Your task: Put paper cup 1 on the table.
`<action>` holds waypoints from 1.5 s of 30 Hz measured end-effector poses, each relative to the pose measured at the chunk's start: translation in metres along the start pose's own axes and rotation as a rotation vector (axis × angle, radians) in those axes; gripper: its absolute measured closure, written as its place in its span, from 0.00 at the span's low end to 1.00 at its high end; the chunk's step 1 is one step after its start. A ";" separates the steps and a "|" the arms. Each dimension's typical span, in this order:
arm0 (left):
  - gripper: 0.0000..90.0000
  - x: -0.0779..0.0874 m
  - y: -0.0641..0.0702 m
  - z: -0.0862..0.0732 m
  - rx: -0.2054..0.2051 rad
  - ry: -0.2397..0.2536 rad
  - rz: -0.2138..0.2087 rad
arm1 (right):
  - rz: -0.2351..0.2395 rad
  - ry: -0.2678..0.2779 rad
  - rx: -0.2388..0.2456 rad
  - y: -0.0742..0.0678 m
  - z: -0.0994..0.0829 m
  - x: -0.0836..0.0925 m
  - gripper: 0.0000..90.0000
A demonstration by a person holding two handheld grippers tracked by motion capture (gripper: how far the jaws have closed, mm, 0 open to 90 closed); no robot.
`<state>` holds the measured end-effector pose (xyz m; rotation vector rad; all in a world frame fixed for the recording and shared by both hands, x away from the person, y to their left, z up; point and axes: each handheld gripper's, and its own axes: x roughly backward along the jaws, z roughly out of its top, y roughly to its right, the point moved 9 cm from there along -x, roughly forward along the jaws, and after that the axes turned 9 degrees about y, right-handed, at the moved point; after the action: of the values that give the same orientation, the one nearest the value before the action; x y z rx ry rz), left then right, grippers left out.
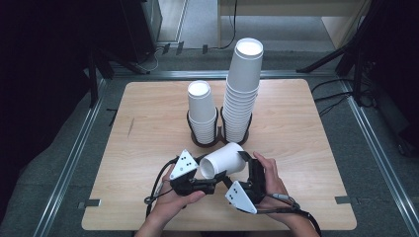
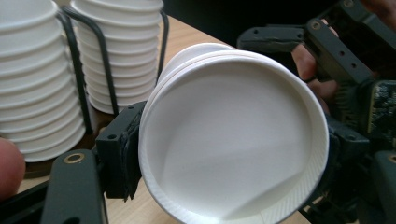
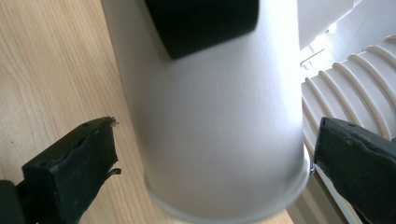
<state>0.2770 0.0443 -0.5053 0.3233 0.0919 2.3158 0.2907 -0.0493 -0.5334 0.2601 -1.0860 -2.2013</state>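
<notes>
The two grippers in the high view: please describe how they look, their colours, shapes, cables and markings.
Both the left gripper and the right gripper have black, angular bodies with two black jaws. Each carries a light grey three-cornered plate marked with small dark dots. A thin black cable trails from each toward the person. Close up, the jaw pads look like rough black foam with frayed edges. The forearms are bare; no sleeves are visible.
</notes>
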 end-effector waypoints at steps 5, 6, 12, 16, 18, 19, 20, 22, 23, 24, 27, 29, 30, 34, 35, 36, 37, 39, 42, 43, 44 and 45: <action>0.27 0.004 -0.006 0.005 0.009 0.045 0.018 | -0.019 0.014 -0.042 0.005 0.003 0.002 0.00; 0.27 0.004 -0.006 0.005 0.009 0.045 0.018 | -0.019 0.014 -0.042 0.005 0.003 0.002 0.00; 0.27 0.011 -0.011 0.015 0.011 0.126 0.036 | -0.031 0.033 -0.147 0.011 0.007 0.005 0.00; 0.27 0.019 -0.019 0.024 0.031 0.200 0.064 | -0.045 0.051 -0.269 0.017 0.012 0.007 0.00; 0.27 0.021 -0.020 0.026 0.038 0.215 0.064 | -0.043 0.050 -0.295 0.018 0.012 0.007 0.00; 0.27 0.023 -0.021 0.029 0.047 0.234 0.063 | -0.046 0.036 -0.342 0.020 0.011 0.007 0.00; 0.27 0.023 -0.021 0.029 0.047 0.234 0.063 | -0.046 0.036 -0.342 0.020 0.011 0.007 0.00; 0.27 0.025 -0.022 0.031 0.050 0.250 0.066 | -0.056 0.028 -0.411 0.024 0.008 0.006 0.00; 0.27 0.025 -0.022 0.031 0.050 0.250 0.066 | -0.056 0.028 -0.411 0.024 0.008 0.006 0.00; 0.27 0.025 -0.023 0.031 0.052 0.256 0.067 | -0.059 0.024 -0.438 0.025 0.007 0.006 0.00; 0.27 0.026 -0.023 0.032 0.053 0.266 0.066 | -0.060 0.022 -0.558 0.029 0.004 0.007 0.00; 0.27 0.027 -0.023 0.033 0.054 0.273 0.068 | -0.066 0.024 -0.596 0.032 0.004 0.007 0.00; 0.27 0.027 -0.023 0.033 0.054 0.273 0.068 | -0.066 0.027 -0.607 0.033 0.004 0.008 0.00; 0.27 0.027 -0.021 0.034 0.058 0.290 0.063 | -0.058 0.039 -0.708 0.037 0.008 0.011 0.00; 0.27 0.027 -0.020 0.034 0.058 0.292 0.061 | -0.058 0.039 -0.708 0.037 0.008 0.011 0.00; 0.27 0.027 -0.020 0.033 0.062 0.294 0.059 | -0.057 0.041 -0.764 0.040 0.010 0.014 0.00; 0.27 0.025 -0.019 0.031 0.070 0.297 0.055 | -0.076 0.038 -0.848 0.044 0.013 0.018 0.00; 0.27 0.024 -0.019 0.030 0.073 0.296 0.055 | -0.090 0.035 -0.897 0.046 0.015 0.022 0.00; 0.27 0.021 -0.017 0.029 0.081 0.299 0.050 | -0.146 0.012 -0.967 0.050 0.015 0.026 0.00; 0.27 0.020 -0.016 0.029 0.075 0.303 0.053 | -0.167 -0.013 -1.090 0.050 0.015 0.030 0.00; 0.27 0.020 -0.016 0.029 0.075 0.303 0.053 | -0.167 -0.013 -1.090 0.050 0.015 0.030 0.00; 0.27 0.019 -0.014 0.030 0.075 0.308 0.050 | -0.170 -0.012 -1.130 0.050 0.016 0.032 0.00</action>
<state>0.2822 0.0670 -0.4753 0.0032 0.3271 2.4001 0.2834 -0.0815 -0.4819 -0.1747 0.2897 -2.5916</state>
